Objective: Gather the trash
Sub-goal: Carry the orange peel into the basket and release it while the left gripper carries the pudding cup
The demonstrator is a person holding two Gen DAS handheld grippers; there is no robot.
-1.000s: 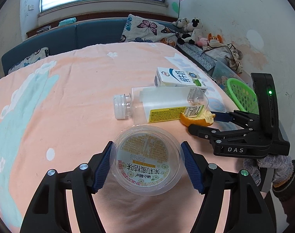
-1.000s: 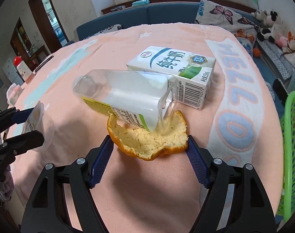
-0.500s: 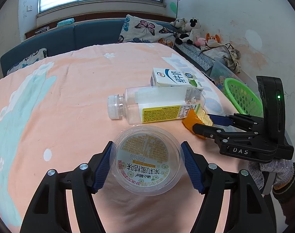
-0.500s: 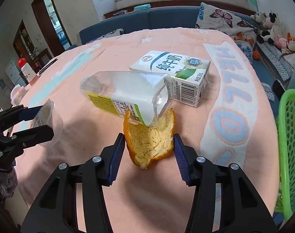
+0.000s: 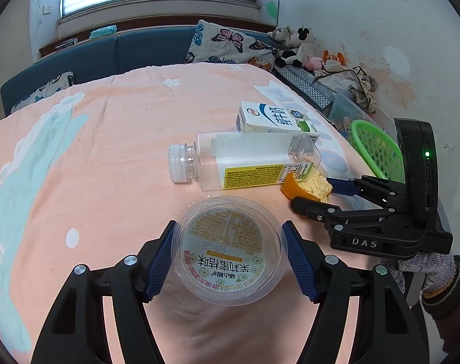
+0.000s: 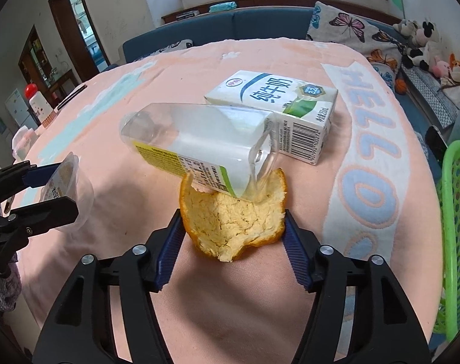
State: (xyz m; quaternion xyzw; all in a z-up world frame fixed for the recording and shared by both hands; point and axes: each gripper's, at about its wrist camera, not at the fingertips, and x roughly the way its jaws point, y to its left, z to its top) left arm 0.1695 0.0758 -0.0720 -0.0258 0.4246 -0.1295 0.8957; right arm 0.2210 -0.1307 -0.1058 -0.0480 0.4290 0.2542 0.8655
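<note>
While both tools carry one piece of trash each, the entries below go by view.

Left wrist view. Left gripper (image 5: pixel 228 250): fingers closed against the rim of a clear plastic cup (image 5: pixel 228 247), printed lid facing the camera; whether the cup rests on the peach tablecloth (image 5: pixel 108 151) or is lifted cannot be told. Clear bottle (image 5: pixel 245 160): on its side, long axis running left to right, white cap to the left, base to the right. Milk carton (image 5: pixel 275 118): lying flat just behind the bottle. Orange peel (image 5: pixel 305 186): at the bottle's base end, clamped in the right gripper (image 5: pixel 315 194), which enters from the right. Green basket (image 5: pixel 378 148): beyond the table's right edge, behind the right gripper.

Right wrist view. Right gripper (image 6: pixel 231 242): clenched on the orange peel (image 6: pixel 234 221), pith side up; the peel's far edge touches, or lies tucked under, the bottle's (image 6: pixel 199 145) base corner. Green basket (image 6: pixel 457 227): off the table to the right, near. Left gripper (image 6: pixel 40 191): at far left with the cup (image 6: pixel 66 188), well apart from the basket.

Judgement. The right hand is the nearer to the basket; the peel should draw back from the bottle, then swing right.

Only the right view shows the peel-to-bottle contact and the cup's side wall; only the left view shows the bottle's cap.
</note>
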